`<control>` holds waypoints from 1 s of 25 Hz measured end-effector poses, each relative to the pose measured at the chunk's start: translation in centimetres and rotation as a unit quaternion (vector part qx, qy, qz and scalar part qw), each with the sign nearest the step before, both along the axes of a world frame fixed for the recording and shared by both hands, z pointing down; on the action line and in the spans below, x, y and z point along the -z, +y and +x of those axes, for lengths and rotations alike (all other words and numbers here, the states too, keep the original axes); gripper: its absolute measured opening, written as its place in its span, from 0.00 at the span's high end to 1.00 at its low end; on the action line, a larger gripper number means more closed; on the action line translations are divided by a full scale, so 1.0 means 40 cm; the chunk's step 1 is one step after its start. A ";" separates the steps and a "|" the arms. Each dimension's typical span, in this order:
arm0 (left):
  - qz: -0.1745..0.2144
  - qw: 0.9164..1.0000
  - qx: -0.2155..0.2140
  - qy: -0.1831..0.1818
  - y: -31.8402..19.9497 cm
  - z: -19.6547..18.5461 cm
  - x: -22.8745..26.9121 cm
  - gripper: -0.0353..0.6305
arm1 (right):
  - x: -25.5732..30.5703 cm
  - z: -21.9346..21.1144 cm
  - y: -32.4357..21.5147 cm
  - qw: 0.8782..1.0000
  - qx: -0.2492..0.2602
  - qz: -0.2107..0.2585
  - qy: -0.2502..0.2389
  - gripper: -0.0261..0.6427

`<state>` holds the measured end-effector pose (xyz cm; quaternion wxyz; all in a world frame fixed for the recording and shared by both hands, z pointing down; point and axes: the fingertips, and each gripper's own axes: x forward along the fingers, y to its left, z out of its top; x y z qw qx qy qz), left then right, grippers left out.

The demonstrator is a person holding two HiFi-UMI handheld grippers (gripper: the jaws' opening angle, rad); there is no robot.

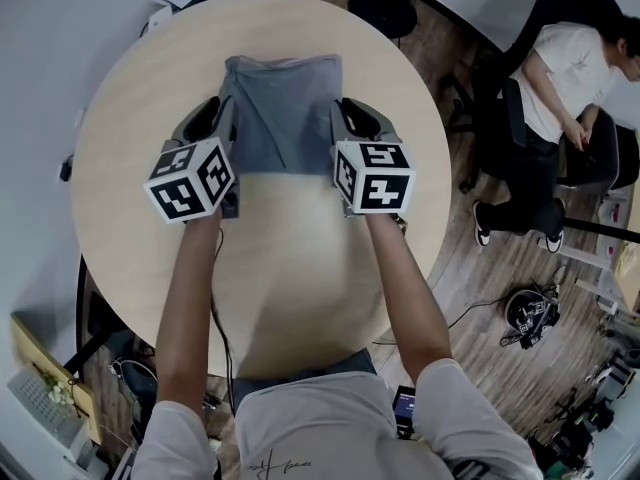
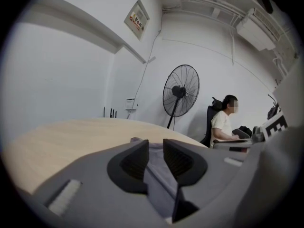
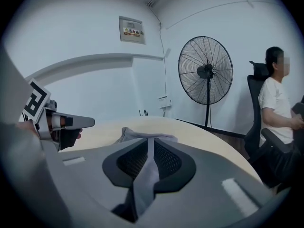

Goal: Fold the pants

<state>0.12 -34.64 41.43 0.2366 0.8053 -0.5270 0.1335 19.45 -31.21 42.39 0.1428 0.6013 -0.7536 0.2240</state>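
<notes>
The grey pants [image 1: 283,108] lie in a folded stack on the far half of the round wooden table [image 1: 300,258]. My left gripper [image 1: 228,113] is at the stack's left edge and my right gripper [image 1: 340,116] at its right edge, both by the near end of the cloth. In the left gripper view the left gripper [image 2: 155,148] has grey cloth [image 2: 156,167] filling the narrow gap between its pads. In the right gripper view the right gripper [image 3: 151,148] pinches a thin fold of the pants [image 3: 146,175], and the rest of the stack [image 3: 142,134] lies beyond the jaws.
A person [image 1: 560,78] sits in an office chair to the right of the table. A standing fan [image 2: 180,91] is beyond the table's far edge, a black stool [image 1: 383,8] at the far side. Cables and gear [image 1: 530,313] lie on the floor at right.
</notes>
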 end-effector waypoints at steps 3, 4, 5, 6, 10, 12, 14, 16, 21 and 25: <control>0.007 1.000 -0.003 -0.003 0.037 -0.001 0.020 0.75 | 0.032 -0.002 0.030 1.000 -0.004 0.006 -0.002 0.94; 0.009 1.000 -0.004 -0.004 0.050 -0.002 0.028 0.76 | 0.043 -0.004 0.040 1.000 -0.005 0.008 -0.002 0.94; 0.011 1.000 -0.005 -0.005 0.063 -0.004 0.036 0.76 | 0.054 -0.007 0.050 1.000 -0.004 0.010 -0.003 0.95; 0.013 1.000 -0.005 -0.004 0.075 -0.005 0.044 0.76 | 0.065 -0.010 0.060 1.000 -0.003 0.013 -0.003 0.96; 0.020 1.000 -0.003 -0.002 0.128 -0.011 0.069 0.79 | 0.094 -0.022 0.100 1.000 0.000 0.019 -0.001 0.97; 0.025 1.000 -0.002 -0.003 0.153 -0.016 0.084 0.82 | 0.106 -0.028 0.121 1.000 0.003 0.022 0.000 0.97; 0.031 1.000 -0.001 -0.003 0.174 -0.019 0.099 0.84 | 0.119 -0.032 0.141 1.000 0.005 0.024 0.002 0.97; 0.034 0.999 -0.001 -0.001 0.197 -0.023 0.113 0.85 | 0.133 -0.038 0.162 1.000 0.007 0.028 0.002 0.97; 0.042 0.999 -0.003 -0.001 0.259 -0.034 0.147 0.86 | 0.173 -0.054 0.215 0.999 0.015 0.037 0.000 0.97; 0.051 0.999 -0.010 -0.006 0.317 -0.039 0.175 0.87 | 0.207 -0.065 0.261 0.999 0.021 0.044 0.003 0.97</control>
